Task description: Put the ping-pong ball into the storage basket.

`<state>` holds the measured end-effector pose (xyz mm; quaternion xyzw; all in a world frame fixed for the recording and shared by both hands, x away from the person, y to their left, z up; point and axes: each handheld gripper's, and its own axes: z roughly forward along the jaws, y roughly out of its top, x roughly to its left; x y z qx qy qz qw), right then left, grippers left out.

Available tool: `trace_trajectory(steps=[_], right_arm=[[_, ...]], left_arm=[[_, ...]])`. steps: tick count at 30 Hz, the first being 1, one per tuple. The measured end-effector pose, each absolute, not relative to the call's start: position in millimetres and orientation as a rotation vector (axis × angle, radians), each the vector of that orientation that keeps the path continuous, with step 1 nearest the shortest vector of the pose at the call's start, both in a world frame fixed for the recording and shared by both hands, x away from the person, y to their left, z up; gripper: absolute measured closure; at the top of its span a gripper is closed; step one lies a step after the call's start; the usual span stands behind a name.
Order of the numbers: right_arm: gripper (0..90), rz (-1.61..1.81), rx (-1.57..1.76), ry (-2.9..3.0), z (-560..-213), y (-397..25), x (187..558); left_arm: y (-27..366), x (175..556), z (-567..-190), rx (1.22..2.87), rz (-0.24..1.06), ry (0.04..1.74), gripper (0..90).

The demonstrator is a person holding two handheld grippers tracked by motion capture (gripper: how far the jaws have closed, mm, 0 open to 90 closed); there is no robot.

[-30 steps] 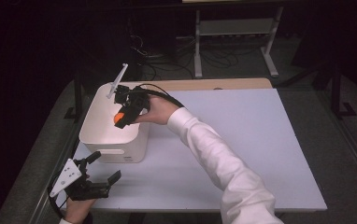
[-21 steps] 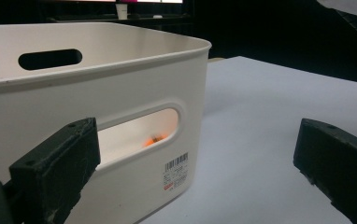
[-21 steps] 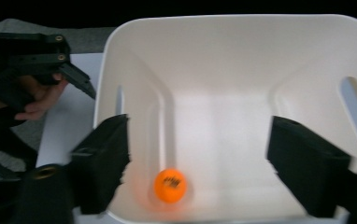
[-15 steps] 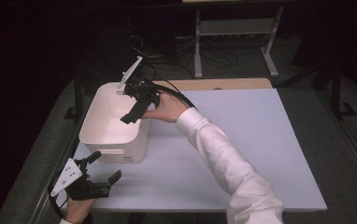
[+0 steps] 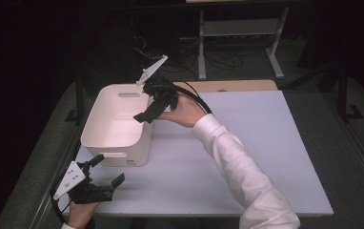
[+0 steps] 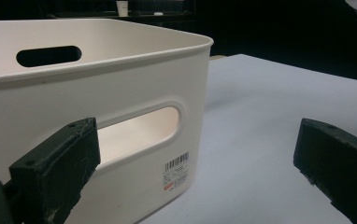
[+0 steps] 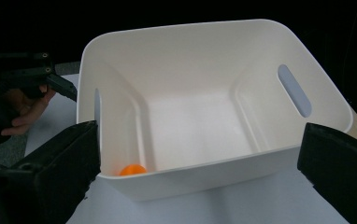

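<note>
While the white rectangular plastic bin with slot handles [image 5: 116,125] sits left of centre in the high view, on the pale grey tabletop [image 5: 266,157], the right gripper [image 5: 144,116] hangs above the bin's right rim, jaws spread wide with nothing between them. Its grey three-cornered plate points toward the top of the frame. The hand holding it [image 5: 185,110] reaches in on a white sleeve [image 5: 237,167] from the lower right.

Right gripper view: bin [image 7: 204,60] seen from above, interior open. A small orange ball [image 7: 132,169] lies on the bin floor in the lower-left corner of the frame, close against the near wall. Both black jaws stand far apart at the bottom corners.

Left gripper [image 5: 107,171]: lower left of the high view, at the table's near edge, just beside the bin's near corner but apart from it. Jaws parted, holding nothing.

Left gripper view: bin wall [image 6: 134,84] fills the left half, with a slot handle and a barcode label [image 6: 176,170] near its lower corner; bare tabletop [image 6: 260,116] to the right.
</note>
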<state>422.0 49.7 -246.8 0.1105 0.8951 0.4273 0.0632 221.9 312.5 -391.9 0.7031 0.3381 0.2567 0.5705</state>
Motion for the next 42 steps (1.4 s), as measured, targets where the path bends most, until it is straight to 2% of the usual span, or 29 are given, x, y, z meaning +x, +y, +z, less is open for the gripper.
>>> trace_trajectory(steps=[42], right_arm=[[0.0, 1.396, 0.509, 2.621, -287, -33, 404]], left_arm=[[312, 223, -392, 1.659, 0.621, 0.799, 0.2]])
